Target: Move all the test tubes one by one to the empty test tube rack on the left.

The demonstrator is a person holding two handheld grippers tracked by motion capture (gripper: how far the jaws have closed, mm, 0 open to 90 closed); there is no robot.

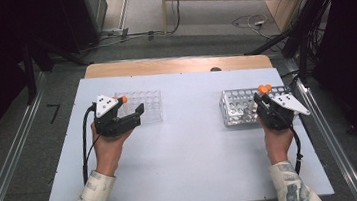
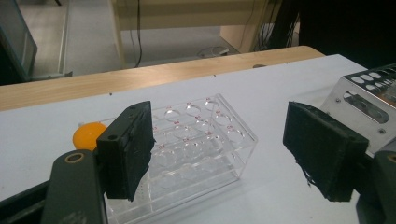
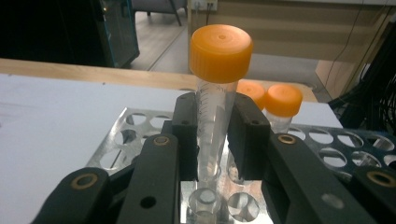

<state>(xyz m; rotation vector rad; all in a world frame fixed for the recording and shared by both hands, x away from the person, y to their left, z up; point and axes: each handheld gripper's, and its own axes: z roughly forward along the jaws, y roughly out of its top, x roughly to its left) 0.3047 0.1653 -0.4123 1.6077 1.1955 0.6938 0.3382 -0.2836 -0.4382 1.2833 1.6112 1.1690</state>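
Now the right gripper [image 3: 215,140] has its fingers clamped on the orange-capped tube [image 3: 215,88], upright over the metal rack [image 3: 116,140]. Left gripper [image 2: 224,154] hangs open by the clear rack [image 2: 205,135]. Next, probably a straight lift.

Setting: lab bench. White work table [image 1: 181,145] with a clear acrylic tube rack [image 2: 196,140] at left and a perforated metal tube rack [image 1: 237,107] at right holding orange-capped centrifuge tubes [image 3: 217,93]. Loose cables on the far floor [image 1: 249,22]; metal rails [image 1: 7,168] flank the table.
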